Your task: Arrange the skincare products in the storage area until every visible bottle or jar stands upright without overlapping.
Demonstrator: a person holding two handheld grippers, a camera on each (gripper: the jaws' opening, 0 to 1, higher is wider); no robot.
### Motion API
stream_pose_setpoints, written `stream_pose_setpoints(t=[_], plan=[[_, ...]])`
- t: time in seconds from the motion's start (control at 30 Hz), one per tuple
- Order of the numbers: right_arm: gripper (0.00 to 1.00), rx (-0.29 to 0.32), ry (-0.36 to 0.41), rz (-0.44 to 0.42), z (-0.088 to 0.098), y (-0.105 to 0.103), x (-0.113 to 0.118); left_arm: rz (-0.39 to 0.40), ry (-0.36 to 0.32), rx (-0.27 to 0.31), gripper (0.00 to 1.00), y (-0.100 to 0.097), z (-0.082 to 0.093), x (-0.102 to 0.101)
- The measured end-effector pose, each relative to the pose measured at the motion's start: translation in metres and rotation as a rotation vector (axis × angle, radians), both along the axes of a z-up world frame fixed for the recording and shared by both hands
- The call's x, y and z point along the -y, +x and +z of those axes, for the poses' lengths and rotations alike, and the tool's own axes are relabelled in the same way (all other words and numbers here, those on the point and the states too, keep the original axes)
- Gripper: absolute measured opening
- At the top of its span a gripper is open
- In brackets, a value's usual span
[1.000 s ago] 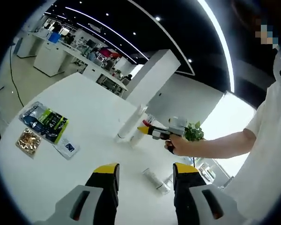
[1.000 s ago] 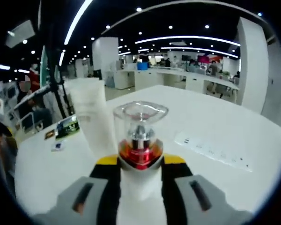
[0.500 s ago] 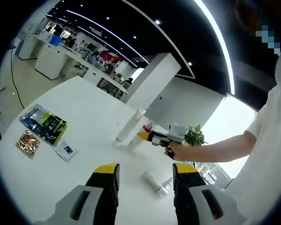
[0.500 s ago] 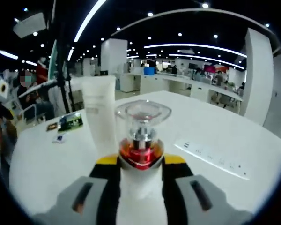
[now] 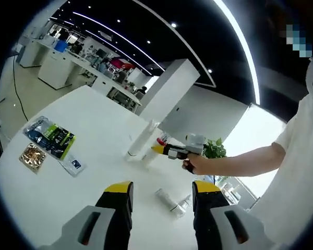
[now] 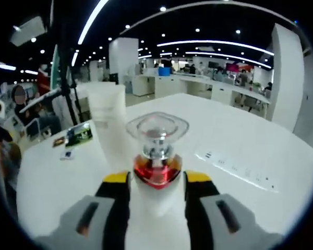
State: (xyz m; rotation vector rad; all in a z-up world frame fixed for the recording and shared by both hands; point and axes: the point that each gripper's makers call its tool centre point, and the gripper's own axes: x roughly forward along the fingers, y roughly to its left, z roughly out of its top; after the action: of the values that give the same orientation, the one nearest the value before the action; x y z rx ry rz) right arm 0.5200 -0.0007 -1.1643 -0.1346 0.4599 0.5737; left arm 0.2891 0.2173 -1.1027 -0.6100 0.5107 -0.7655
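- The round white surface has broad bare room at its middle; its curved edge runs along the far side in the left gripper view, with open floor beyond.
- The left tongs hang above the surface with yellow-tipped jaws spread wide and nothing between them.
- Between those jaws and a little past them, a small clear plastic bottle lies on its side on the surface, apart from the other products.
- The right tongs stand around a white bottle with a red collar and a clear domed cap. The bottle is upright between the two yellow-tipped jaws. I cannot tell whether the jaws press it or stand slightly off it.
- In the left gripper view, the right tongs reach in from the right in a person's hand, at the same bottle.
- Just beside that bottle stands a tall white plastic tube, upright, smooth and matte, wider at the top in the right gripper view.
- Near the surface's left edge in the left gripper view lie a flat blue and green printed packet, a gold foil sachet and a small white sachet with a blue mark, close together and well apart from the bottles.
- A flat white strip with small dark marks lies on the surface to the right of the capped bottle in the right gripper view.
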Motion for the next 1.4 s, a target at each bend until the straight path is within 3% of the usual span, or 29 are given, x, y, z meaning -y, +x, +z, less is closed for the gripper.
stream_pose_setpoints(t=[0.1,0.17,0.2,0.37,0.47,0.6,0.67,0.73,0.83,0.97,1.1,1.17,1.2,1.27,1.33,1.4], plan=[[0.44,-0.030,0.008,-0.031,-0.003,-0.014,0.003,-0.009,-0.004,0.009,0.47,0.001,0.003,0.001],[0.46,-0.059,0.065,-0.091,-0.004,-0.027,0.006,-0.020,0.002,0.016,0.47,0.002,0.004,0.001],[0.47,-0.048,0.121,-0.109,0.001,-0.034,0.005,-0.024,0.005,0.015,0.47,0.002,0.003,0.001],[0.53,-0.046,0.163,-0.151,0.010,-0.059,0.010,-0.045,0.011,0.020,0.47,0.002,0.004,0.000],[0.60,-0.011,0.350,-0.225,0.050,-0.059,0.016,-0.058,0.008,0.025,0.47,0.001,0.004,-0.001],[0.68,0.030,0.371,-0.213,0.087,-0.054,0.021,-0.068,-0.019,0.032,0.47,0.000,0.010,0.003],[0.67,0.030,0.372,-0.176,0.100,-0.052,0.016,-0.085,-0.016,0.035,0.47,-0.002,0.009,0.006],[0.64,0.013,0.445,-0.130,0.117,-0.052,0.006,-0.101,-0.008,0.024,0.45,-0.005,0.006,0.008],[0.68,-0.007,0.474,-0.099,0.129,-0.047,-0.002,-0.104,-0.028,0.019,0.45,-0.008,0.006,0.009],[0.73,-0.062,0.382,0.027,0.131,-0.045,-0.024,-0.107,-0.046,0.020,0.45,-0.015,0.004,0.009],[0.66,-0.051,0.178,0.212,0.142,-0.041,-0.051,-0.133,-0.085,0.078,0.52,-0.027,0.012,0.012],[0.66,-0.069,0.107,0.275,0.143,-0.037,-0.061,-0.158,-0.147,0.084,0.50,-0.035,0.020,0.014],[0.66,-0.083,0.085,0.300,0.143,-0.036,-0.065,-0.158,-0.189,0.055,0.49,-0.038,0.021,0.016],[0.67,-0.102,0.041,0.332,0.142,-0.032,-0.070,-0.144,-0.169,0.056,0.49,-0.038,0.017,0.016],[0.67,-0.120,-0.035,0.379,0.139,-0.025,-0.073,-0.158,-0.192,0.046,0.49,-0.042,0.019,0.021],[0.66,-0.150,-0.136,0.432,0.131,-0.020,-0.075,-0.166,-0.161,0.037,0.49,-0.043,0.016,0.026]])
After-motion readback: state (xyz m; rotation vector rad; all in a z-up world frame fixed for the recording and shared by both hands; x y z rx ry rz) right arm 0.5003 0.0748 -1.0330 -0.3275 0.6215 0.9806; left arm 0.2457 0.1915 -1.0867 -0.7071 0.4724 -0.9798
